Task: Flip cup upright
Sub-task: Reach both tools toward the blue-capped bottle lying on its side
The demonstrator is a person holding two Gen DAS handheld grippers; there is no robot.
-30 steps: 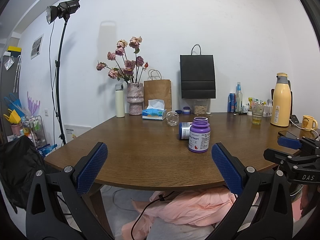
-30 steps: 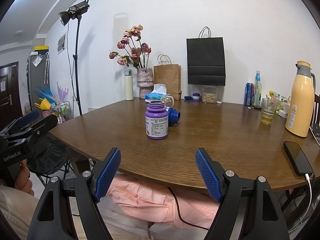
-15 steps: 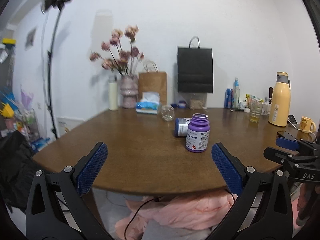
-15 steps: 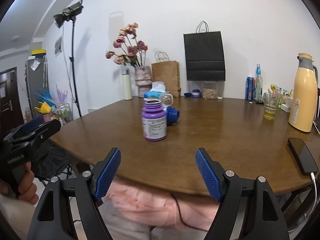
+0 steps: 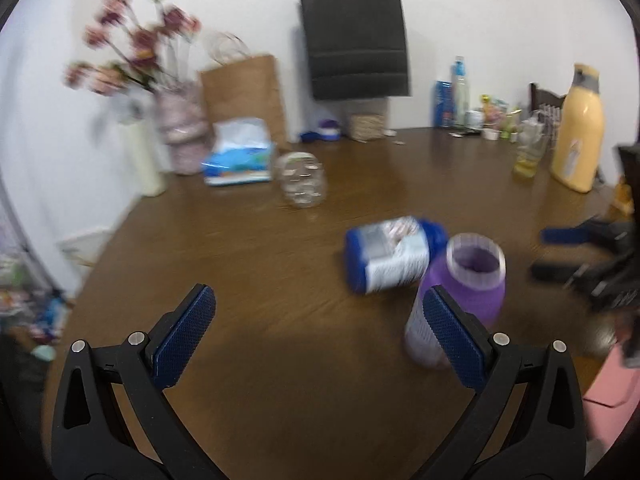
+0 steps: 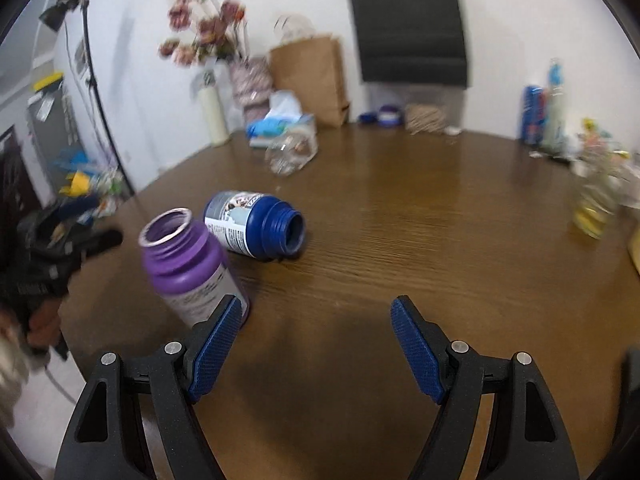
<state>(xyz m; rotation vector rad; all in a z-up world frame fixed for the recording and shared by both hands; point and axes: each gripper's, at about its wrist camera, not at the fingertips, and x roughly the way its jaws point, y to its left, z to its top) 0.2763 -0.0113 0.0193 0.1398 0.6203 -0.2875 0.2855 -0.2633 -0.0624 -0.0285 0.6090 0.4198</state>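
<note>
worktop (image 6: 400, 240) wooden, under both tools | purple bottle (image 6: 188, 268) upright, open top, by right tool's left finger | blue bottle (image 6: 256, 228) on its side just behind it | glass cup (image 6: 290, 152) on its side, far ahead | left tool (image 5: 320, 336) fingers apart, empty | right tool (image 6: 316, 344) fingers apart, empty

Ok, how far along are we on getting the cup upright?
Nothing looks done: the clear glass cup lies on its side by the tissue box, beyond the tipped blue bottle and the upright purple bottle. In hand: nothing; the left gripper and right gripper are open and empty over the near table, short of the cup. Left: reach it, grip it, stand it up.
</note>
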